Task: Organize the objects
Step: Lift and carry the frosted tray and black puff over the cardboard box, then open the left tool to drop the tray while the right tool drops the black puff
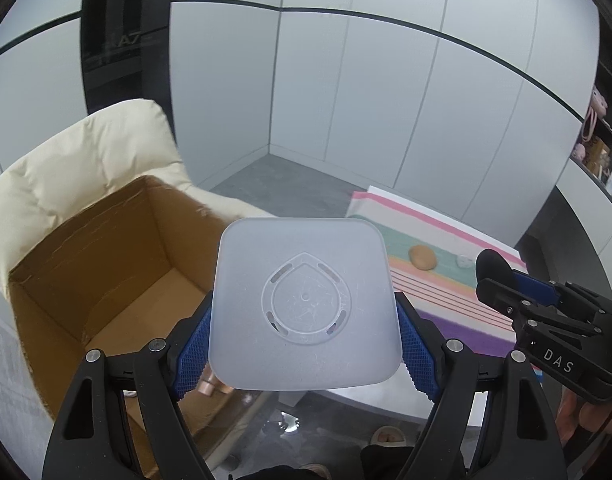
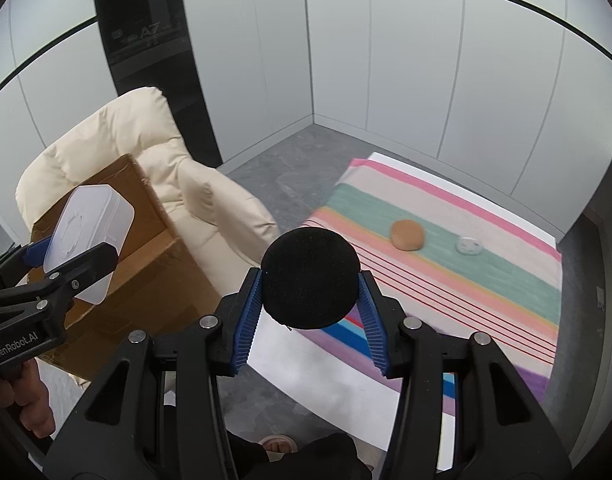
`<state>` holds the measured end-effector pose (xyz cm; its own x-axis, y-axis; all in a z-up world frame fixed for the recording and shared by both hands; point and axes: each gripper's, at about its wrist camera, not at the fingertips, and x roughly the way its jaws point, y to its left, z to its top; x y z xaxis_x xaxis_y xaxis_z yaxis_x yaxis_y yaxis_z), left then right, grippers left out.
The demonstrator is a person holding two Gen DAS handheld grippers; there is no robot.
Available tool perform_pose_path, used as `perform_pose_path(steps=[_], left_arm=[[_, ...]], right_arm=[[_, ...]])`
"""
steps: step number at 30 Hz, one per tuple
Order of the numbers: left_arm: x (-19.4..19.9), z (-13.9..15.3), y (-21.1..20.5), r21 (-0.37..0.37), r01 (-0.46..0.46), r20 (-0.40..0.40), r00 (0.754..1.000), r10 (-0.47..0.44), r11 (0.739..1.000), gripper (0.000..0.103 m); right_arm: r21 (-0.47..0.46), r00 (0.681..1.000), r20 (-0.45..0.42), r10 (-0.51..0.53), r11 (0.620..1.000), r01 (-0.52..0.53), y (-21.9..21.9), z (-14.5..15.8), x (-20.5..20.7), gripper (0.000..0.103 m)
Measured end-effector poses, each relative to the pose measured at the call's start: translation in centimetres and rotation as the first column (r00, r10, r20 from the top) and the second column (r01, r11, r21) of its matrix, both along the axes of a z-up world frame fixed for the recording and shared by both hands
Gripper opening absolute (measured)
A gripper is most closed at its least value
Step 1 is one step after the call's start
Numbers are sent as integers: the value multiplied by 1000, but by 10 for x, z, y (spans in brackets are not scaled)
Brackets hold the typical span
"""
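Both hands are loaded right now. The left gripper (image 1: 304,344) pinches a frosted white square container (image 1: 304,304) by its two sides, flat base facing the camera, held up in the air just above and beside the open cardboard box (image 1: 106,264) that sits on the cream armchair (image 1: 78,148). The right gripper (image 2: 310,312) is closed around a black foam ball (image 2: 311,278), blue pads pressed against either side of it, and it hangs over the near edge of the striped cloth (image 2: 486,264) spread on the table. As far as I can see, the box floor is mostly bare cardboard; something copper-coloured shows at its near end, though I can't make out what. So the sorting looks to be somewhere in the middle: two items are lifted and on their way, presumably to the box, but neither is dropped in yet. Left on the cloth are a round tan object (image 2: 407,234), perhaps a bun or a potato, and just beside it a small clear round piece (image 2: 469,245), both untouched and well apart from either gripper.
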<state>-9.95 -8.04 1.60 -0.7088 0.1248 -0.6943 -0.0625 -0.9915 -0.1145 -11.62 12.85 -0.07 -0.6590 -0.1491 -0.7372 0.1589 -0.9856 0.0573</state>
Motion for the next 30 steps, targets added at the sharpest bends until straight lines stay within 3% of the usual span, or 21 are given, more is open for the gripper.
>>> perform_pose_path(steps=[24,28,30], left_arm=[[25,-10,-97,32,-154,52,987,153,987,84],[34,-5,-114,14,-211,12,977,211,977,103],[39,-3,-125,9,-253,4,968,253,967,103]], right_arm=[[-10,982,-1,190,982,-190,-109,-2,-9,49],[-6,975,1,224,975,-224,-128,-2,-7,49],[-3,971,7,237,972,-237,-137,-3,-7,49]])
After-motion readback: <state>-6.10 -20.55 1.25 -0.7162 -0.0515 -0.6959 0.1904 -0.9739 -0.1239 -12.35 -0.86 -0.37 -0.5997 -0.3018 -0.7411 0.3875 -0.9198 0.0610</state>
